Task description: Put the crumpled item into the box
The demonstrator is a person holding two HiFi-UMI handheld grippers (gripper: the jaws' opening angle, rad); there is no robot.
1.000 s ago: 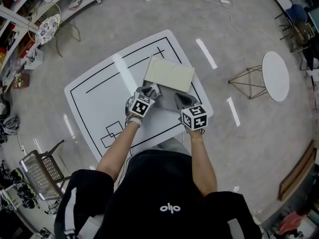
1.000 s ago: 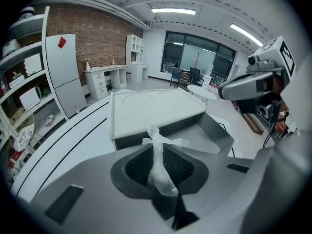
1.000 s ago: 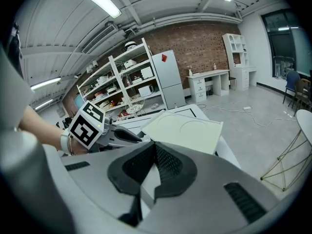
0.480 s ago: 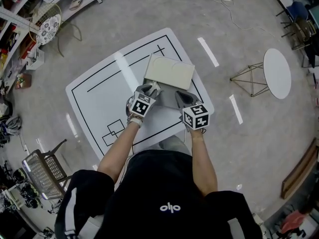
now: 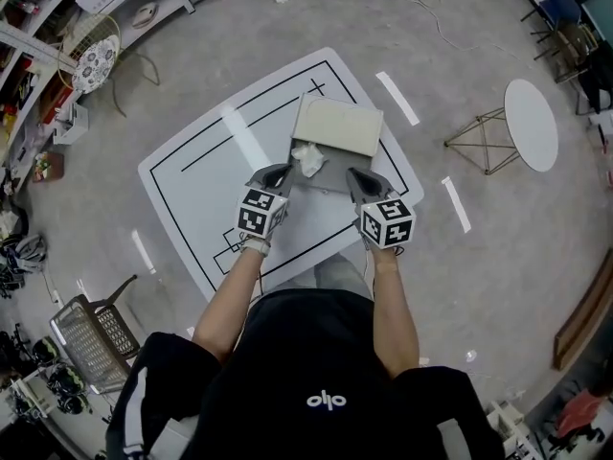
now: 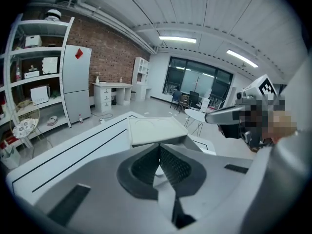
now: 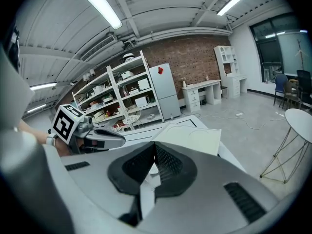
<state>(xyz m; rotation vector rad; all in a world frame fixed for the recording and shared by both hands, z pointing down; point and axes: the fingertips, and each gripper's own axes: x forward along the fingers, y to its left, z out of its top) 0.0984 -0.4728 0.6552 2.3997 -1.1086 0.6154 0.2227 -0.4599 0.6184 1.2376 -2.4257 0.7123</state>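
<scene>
Softly crumpled white wad sits inside rectangular box.

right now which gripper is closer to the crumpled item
The left gripper: its tip sits right beside the crumpled item at the left corner of the box, while the right gripper is farther off on the other side.

Around you lies a grey concrete floor, with a round white side table to your right and a wire chair at your lower left. White shelves and a tall white cabinet stand against a brick wall. Dark windows fill the far end; strip lights glow on the ceiling
</scene>
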